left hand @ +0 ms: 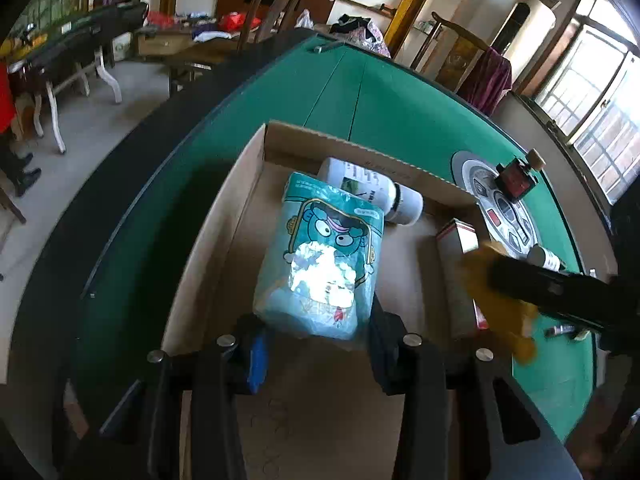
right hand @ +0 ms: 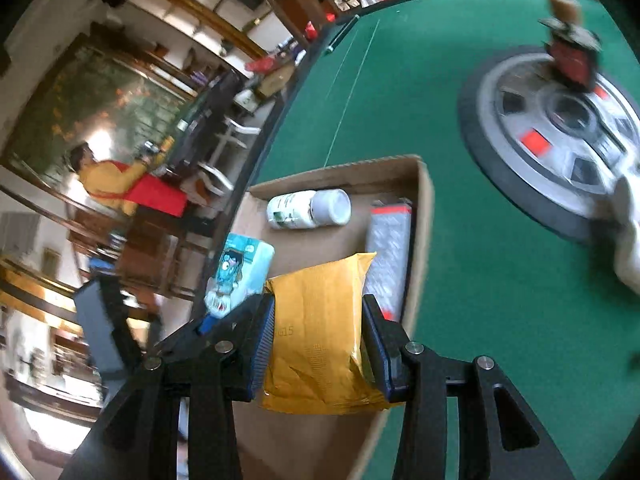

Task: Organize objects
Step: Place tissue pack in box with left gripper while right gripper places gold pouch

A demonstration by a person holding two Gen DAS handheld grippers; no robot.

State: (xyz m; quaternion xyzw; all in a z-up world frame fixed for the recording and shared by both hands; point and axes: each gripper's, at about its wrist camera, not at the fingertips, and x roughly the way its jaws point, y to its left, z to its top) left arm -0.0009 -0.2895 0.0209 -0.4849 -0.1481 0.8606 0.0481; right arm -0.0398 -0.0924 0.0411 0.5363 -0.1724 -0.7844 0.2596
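An open cardboard box (left hand: pixel 224 216) sits on the green table. In it lie a white bottle (left hand: pixel 372 190), a red and white carton (left hand: pixel 458 240) and a teal cartoon tissue pack (left hand: pixel 320 256). My left gripper (left hand: pixel 316 348) is shut on the near end of the tissue pack, inside the box. My right gripper (right hand: pixel 318 344) is shut on a yellow padded envelope (right hand: pixel 320 332) and holds it over the box (right hand: pixel 424 200), beside the carton (right hand: pixel 390 248). The bottle (right hand: pixel 308 209) and tissue pack (right hand: pixel 240 272) show there too. The envelope (left hand: pixel 496 300) and right gripper also show at the right of the left wrist view.
A round grey and black panel (right hand: pixel 560 136) is set in the table's middle, with a small red and black bottle (right hand: pixel 572 56) on it. A small white bottle (left hand: pixel 544 258) stands by the panel. Chairs, tables and a person in yellow (right hand: pixel 112 184) are beyond the table's edge.
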